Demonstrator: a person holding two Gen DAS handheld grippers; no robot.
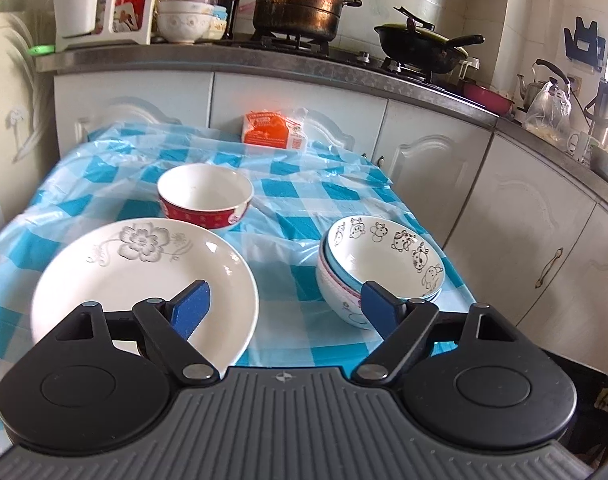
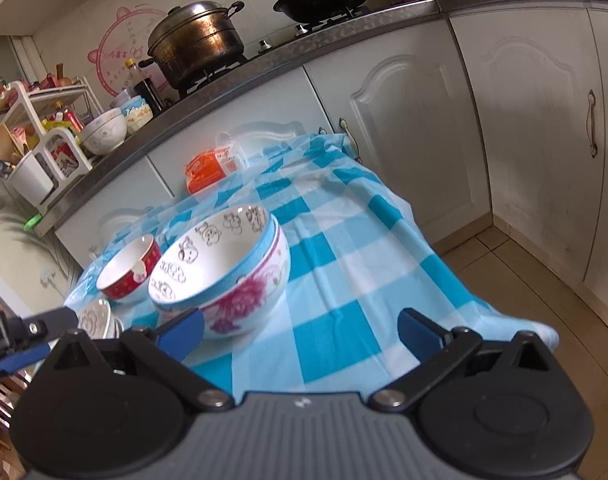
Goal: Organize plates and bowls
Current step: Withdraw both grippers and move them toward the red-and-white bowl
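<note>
On the blue-checked tablecloth (image 1: 304, 196) lie a white plate (image 1: 143, 280) with a grey flower, a red-sided bowl (image 1: 205, 196) behind it, and a nested stack of bowls (image 1: 384, 256) with cartoon animals inside the top one. My left gripper (image 1: 287, 304) is open and holds nothing, one pad over the plate's right rim and the other in front of the stack. In the right wrist view my right gripper (image 2: 299, 332) is open and empty just right of the stack of bowls (image 2: 223, 268). The red bowl (image 2: 129, 268) and the plate (image 2: 97, 316) lie to its left.
An orange packet (image 1: 271, 128) sits at the table's far edge. Behind it run white cabinets and a counter (image 1: 223, 60) with a steel pot (image 1: 299, 4), a wok (image 1: 424, 46) and more bowls. The cloth drops off the table's right side (image 2: 444, 280) toward the tiled floor.
</note>
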